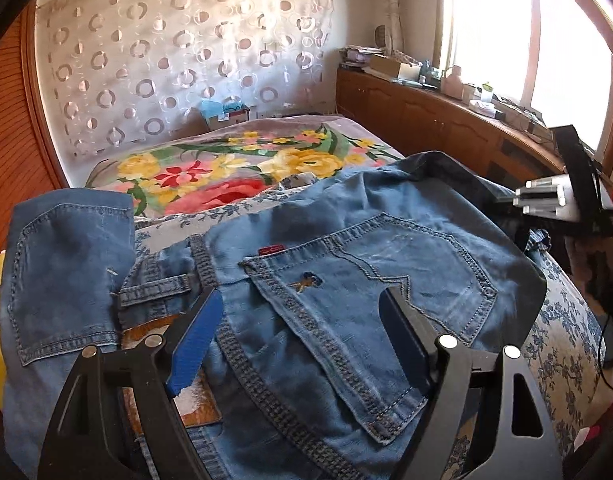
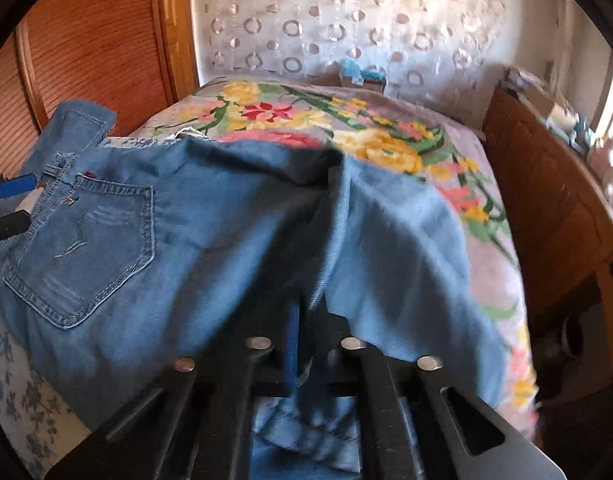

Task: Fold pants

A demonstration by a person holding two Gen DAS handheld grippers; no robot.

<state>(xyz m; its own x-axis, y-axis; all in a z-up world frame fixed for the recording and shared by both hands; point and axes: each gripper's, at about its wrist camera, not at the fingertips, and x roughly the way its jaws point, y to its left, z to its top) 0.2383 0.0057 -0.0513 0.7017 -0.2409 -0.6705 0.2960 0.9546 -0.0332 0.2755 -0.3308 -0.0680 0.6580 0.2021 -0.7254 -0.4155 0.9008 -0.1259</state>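
Jeans (image 1: 346, 264) lie on a bed, seat side up, spread over a blue-flowered sheet (image 1: 566, 312) with a bright floral blanket (image 1: 226, 168) further up the bed. One back pocket (image 1: 370, 280) faces up in the middle of the left wrist view; the other pocket (image 1: 66, 276) sits to the left on a part of the waist that is turned aside. A belt loop (image 1: 154, 290) and the waistband lie between them.

The left gripper (image 1: 306, 308) hovers over the waistband with its jaws standing wide apart, one blue finger (image 1: 198, 344) to the left of the band and the black one to the right, clamping nothing.

The right gripper (image 2: 306, 320) is clenched tight on a fold of the jeans' leg fabric (image 2: 334, 240), which rises in a ridge from between its fingers; the view there is blurred.

Behind the bed hangs a curtain (image 1: 178, 52) with ring patterns. A wooden cabinet (image 1: 426, 120) runs along the right under a sunlit window (image 1: 490, 28), its top crowded with small items.
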